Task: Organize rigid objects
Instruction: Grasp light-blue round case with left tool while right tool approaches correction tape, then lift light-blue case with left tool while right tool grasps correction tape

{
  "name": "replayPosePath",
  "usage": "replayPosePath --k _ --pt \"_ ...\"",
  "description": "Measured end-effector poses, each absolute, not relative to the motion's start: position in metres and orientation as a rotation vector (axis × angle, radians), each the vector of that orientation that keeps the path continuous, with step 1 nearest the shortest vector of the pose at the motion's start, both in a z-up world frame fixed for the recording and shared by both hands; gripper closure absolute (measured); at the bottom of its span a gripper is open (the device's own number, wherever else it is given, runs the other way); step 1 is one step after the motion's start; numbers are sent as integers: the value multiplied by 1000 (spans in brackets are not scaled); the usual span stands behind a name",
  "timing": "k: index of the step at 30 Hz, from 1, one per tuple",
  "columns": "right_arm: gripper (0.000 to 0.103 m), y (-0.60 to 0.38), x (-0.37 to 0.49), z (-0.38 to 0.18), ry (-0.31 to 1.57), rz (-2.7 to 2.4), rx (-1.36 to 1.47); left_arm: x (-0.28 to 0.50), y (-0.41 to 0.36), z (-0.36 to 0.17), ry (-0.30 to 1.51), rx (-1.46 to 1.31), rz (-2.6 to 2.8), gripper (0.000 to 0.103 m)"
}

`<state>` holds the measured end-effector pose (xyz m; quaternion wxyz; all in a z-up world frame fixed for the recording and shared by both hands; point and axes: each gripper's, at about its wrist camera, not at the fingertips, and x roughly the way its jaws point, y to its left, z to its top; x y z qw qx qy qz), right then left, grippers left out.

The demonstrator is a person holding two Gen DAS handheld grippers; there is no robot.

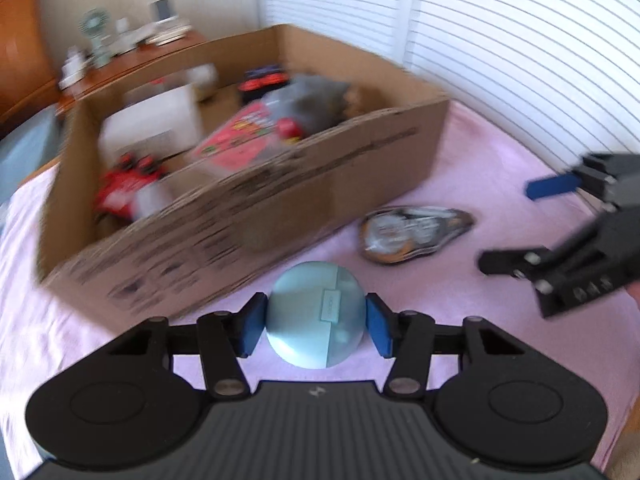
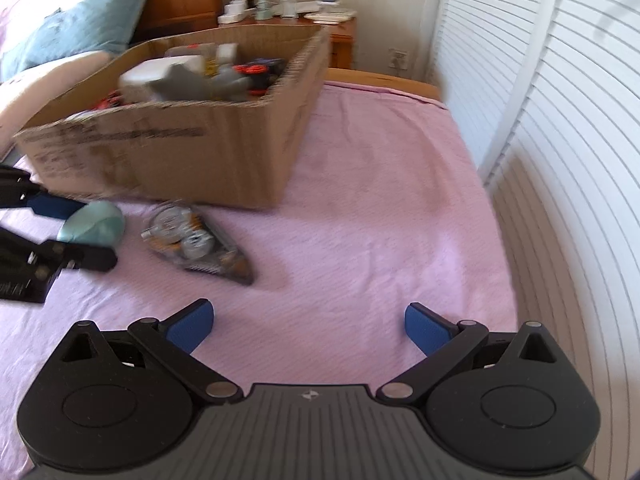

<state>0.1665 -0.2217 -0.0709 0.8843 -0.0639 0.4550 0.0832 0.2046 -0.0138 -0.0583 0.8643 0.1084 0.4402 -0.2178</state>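
Note:
My left gripper [image 1: 316, 326] is shut on a round pale blue case [image 1: 316, 314], held just above the pink bedspread in front of the cardboard box [image 1: 280, 200]. The case also shows in the right wrist view [image 2: 94, 224] between the left gripper's blue pads. A clear tape dispenser [image 1: 414, 234] lies on the bedspread to the right of the box; it also shows in the right wrist view [image 2: 196, 242]. My right gripper [image 2: 310, 326] is open and empty over bare bedspread, to the right of the dispenser. It appears at the right edge of the left wrist view [image 1: 516, 224].
The box [image 2: 180, 152] holds several packets and items. A teal pillow [image 2: 80, 28] lies behind it. A wooden nightstand [image 2: 336, 28] with a small fan and bottles stands at the back. White louvered doors [image 2: 540, 120] line the right side.

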Motion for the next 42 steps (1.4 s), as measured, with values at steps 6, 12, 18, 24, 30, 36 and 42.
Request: replayPosePath --k 6,12,18,24,30,36,42 --pt "0 -195 151 -69 937 365 -129 192 13 -56 958 158 -252 51" --pt "0 -170 155 -70 931 453 -171 183 20 -58 931 120 -185 51" --pt "0 -165 176 -73 937 424 -172 180 30 -58 929 67 -190 51" --pt "0 -167 183 -73 960 326 -135 180 30 -59 916 66 -191 51" --pt "0 -148 189 -77 957 226 -150 181 30 -60 909 61 -179 51" --pt "5 -135 197 -77 938 204 -149 181 35 -61 902 59 -173 50" --pt "6 -137 201 -75 933 158 -135 180 40 -61 895 52 -160 50"
